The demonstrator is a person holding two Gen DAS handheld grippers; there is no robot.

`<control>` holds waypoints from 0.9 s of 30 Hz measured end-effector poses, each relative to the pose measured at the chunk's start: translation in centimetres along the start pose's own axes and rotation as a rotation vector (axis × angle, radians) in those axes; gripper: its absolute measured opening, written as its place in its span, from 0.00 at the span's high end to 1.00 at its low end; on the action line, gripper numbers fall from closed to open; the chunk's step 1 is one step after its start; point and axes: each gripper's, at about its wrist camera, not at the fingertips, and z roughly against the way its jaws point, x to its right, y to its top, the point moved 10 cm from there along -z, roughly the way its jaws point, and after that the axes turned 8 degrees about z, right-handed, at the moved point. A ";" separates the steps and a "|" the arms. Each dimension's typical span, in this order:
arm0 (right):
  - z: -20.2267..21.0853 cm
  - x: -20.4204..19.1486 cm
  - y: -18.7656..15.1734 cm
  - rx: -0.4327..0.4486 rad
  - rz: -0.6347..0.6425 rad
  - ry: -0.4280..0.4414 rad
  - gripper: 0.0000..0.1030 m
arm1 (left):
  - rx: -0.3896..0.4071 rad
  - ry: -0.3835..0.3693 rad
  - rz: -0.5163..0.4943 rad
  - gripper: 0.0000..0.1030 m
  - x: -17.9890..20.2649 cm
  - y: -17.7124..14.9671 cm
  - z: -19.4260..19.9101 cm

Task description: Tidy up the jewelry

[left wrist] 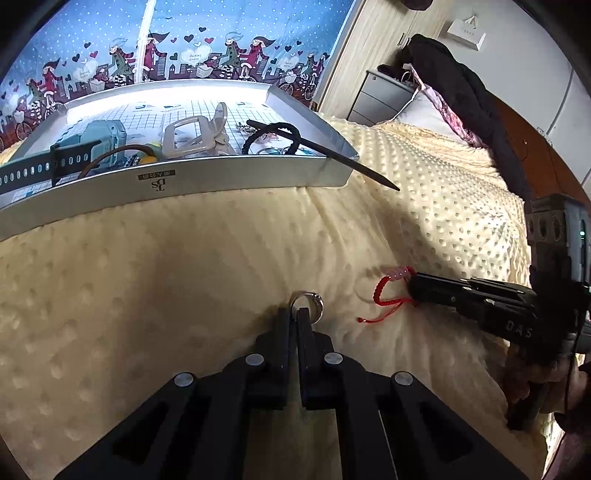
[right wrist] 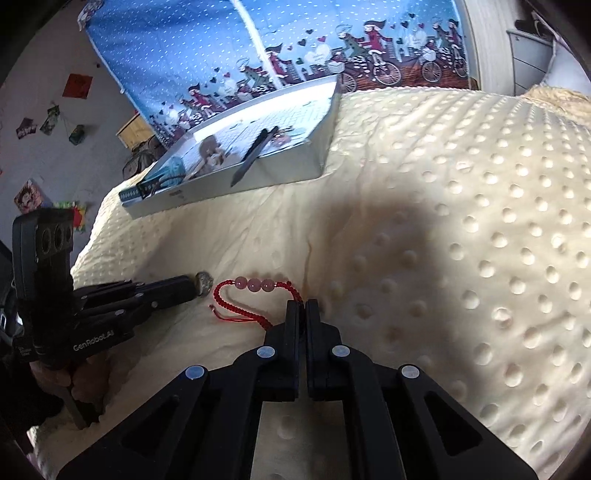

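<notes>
A cream dimpled blanket covers the bed, soft and bumpy, creased near the middle. Broad open blanket lies between the two tongs and the shallow white tray, and more spreads away to the right of the tray. The tray sits at the far edge of the bed against a blue curtain printed with cyclists and hearts; its near wall is straight and low, and its right corner stands clear of everything.

Inside the tray lie a black hair tie, a pale square hair clip, a teal object with a perforated black strap, and a long dark hair stick whose pointed end juts out over the near right rim above the blanket.

The left tongs are pressed nearly together on a silver ring, a small shiny metal hoop standing at their tips just above the blanket. The right tongs are closed on the cord of a red braided bracelet with three round pink beads; the rest of it loops on the blanket to their left, loose ends trailing. Ring and bracelet lie near each other, well apart from the tray.
</notes>
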 end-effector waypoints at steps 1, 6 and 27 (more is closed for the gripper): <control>-0.1 0.3 0.0 -0.003 -0.011 -0.003 0.97 | 0.003 -0.008 0.000 0.96 0.1 0.0 0.1; -0.6 0.0 -0.1 -0.012 0.001 -0.008 0.97 | -0.019 -0.005 -0.040 0.95 1.0 0.0 -0.3; -0.9 -0.8 -0.5 -0.035 0.033 0.000 0.97 | 0.079 0.095 -0.120 0.28 1.6 1.7 0.4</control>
